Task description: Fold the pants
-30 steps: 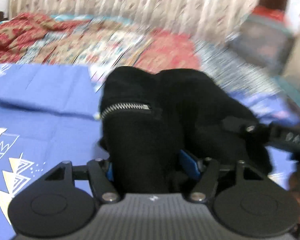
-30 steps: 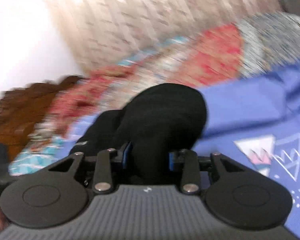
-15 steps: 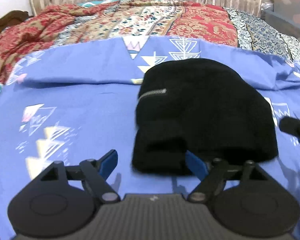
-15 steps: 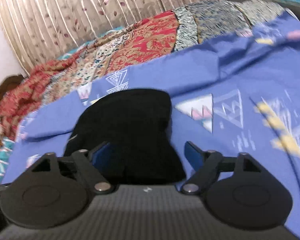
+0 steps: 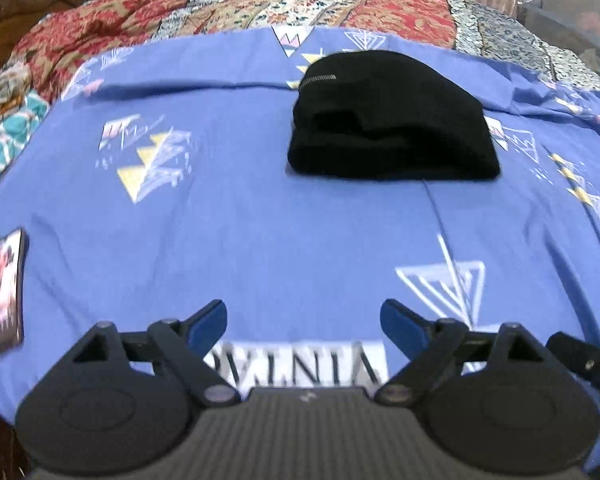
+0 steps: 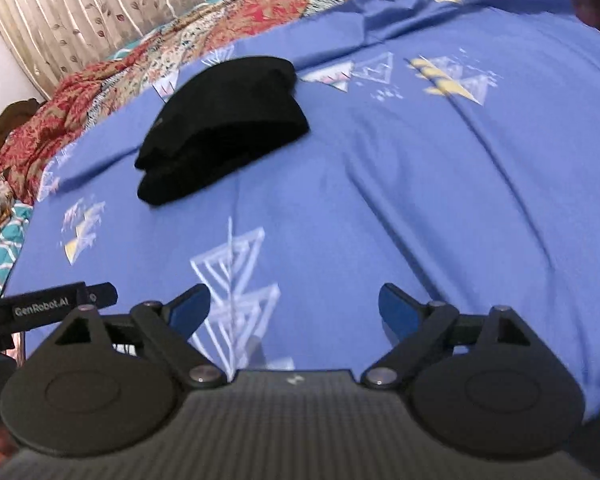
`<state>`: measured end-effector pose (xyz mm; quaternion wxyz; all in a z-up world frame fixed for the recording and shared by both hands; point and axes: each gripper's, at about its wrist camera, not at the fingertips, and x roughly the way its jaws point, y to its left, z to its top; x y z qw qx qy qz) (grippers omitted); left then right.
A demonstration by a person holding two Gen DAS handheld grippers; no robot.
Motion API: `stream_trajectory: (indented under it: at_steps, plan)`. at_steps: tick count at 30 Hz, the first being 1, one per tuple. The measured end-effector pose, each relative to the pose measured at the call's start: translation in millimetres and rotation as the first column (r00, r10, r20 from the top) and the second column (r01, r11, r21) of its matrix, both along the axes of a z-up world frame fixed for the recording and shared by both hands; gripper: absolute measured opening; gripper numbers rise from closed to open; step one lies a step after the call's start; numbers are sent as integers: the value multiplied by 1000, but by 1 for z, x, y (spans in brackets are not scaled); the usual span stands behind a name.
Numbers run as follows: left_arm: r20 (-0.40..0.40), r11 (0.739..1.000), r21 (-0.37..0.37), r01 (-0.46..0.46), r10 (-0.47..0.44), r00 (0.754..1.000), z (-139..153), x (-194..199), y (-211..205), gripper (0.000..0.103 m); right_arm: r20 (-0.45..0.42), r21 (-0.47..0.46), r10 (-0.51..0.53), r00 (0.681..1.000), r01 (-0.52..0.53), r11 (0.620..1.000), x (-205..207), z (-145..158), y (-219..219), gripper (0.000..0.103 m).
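bed [image 5: 260, 240]: blue sheet, loose | pants [image 5: 392, 120]: folded bundle far mid-bed, well clear of both grippers | left gripper [image 5: 302, 322], right gripper [image 6: 294, 306]: fingers opening wide, empty | risk: thick top fold may spring open unpressed

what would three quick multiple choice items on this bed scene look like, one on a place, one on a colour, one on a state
1. Where does the phone lie?
A. on the pants
B. at the left edge of the sheet
C. between the left tongs

2. What colour is the sheet under the folded pants?
A. blue
B. green
C. white

3. What is between the right tongs?
A. the pants
B. the phone
C. nothing

Key: 1 B, the left wrist view shows it far left, apart from the pants. 2 A, blue with triangle prints. 3 C, the jaws are opening over bare sheet, and the pants lie beyond them.
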<state>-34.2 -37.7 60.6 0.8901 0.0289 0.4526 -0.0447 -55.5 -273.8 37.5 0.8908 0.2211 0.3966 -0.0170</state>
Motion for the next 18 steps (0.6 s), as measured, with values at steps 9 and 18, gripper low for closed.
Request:
stream_trajectory:
  at_steps: [9,18]
  plan:
    - [-22,1000,23,12,-12,1000,-13,-46,-5,93,-102,78,34,994,-26,997,-32,-11,11,97]
    - [-31,996,83,24,-21,999,-20,-68,-12,100,-107,71,69,992,-62,996,-41,-9,18,100]
